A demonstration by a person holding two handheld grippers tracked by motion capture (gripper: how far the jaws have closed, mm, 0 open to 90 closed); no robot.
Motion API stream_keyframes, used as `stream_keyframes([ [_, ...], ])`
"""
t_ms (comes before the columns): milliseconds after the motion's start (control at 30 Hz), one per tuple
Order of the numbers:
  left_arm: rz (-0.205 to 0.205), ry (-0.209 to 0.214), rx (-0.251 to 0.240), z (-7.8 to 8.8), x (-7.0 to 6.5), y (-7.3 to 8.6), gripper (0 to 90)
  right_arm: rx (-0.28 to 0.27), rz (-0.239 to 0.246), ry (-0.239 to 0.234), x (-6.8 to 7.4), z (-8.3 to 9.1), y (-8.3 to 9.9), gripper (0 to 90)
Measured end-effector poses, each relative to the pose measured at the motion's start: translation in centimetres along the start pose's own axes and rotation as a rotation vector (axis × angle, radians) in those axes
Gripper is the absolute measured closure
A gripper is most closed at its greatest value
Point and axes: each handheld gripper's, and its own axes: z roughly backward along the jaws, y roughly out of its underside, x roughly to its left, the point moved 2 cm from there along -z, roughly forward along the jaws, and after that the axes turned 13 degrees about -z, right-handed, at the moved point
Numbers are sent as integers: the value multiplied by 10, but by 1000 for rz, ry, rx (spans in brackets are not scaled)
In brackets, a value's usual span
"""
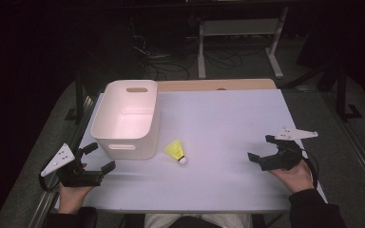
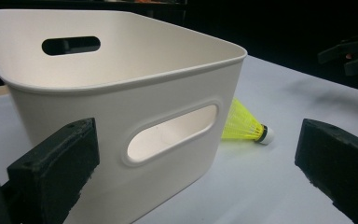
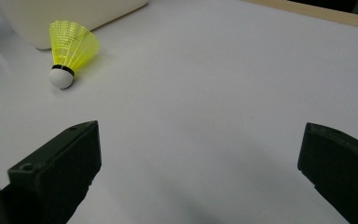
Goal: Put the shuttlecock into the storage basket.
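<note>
A yellow shuttlecock [image 1: 176, 152] with a white cork tip lies on its side on the white table [image 1: 218, 123], just right of a white plastic bin [image 1: 126, 118]. The bin is empty and has handle slots. My left gripper [image 1: 99, 157] rests at the table's near left corner, open, pointing at the bin [image 2: 121, 93] and the shuttlecock [image 2: 244, 126]. My right gripper [image 1: 262, 148] sits at the near right, open, nothing between its jaws. In the right gripper view the shuttlecock [image 3: 70, 51] lies ahead to the left, well beyond the jaws.
A strip of wooden tabletop [image 1: 218, 84] runs along the far edge. Beyond it the floor is dark, with cables and a white frame leg [image 1: 275, 61]. The other gripper [image 2: 354, 51] appears far off at the right of the left gripper view.
</note>
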Motion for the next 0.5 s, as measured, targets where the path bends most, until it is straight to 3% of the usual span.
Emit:
stream_keyframes([
  [500,3,6,1,0,0,0,0,3,-6,-10,2,1,1,0],
])
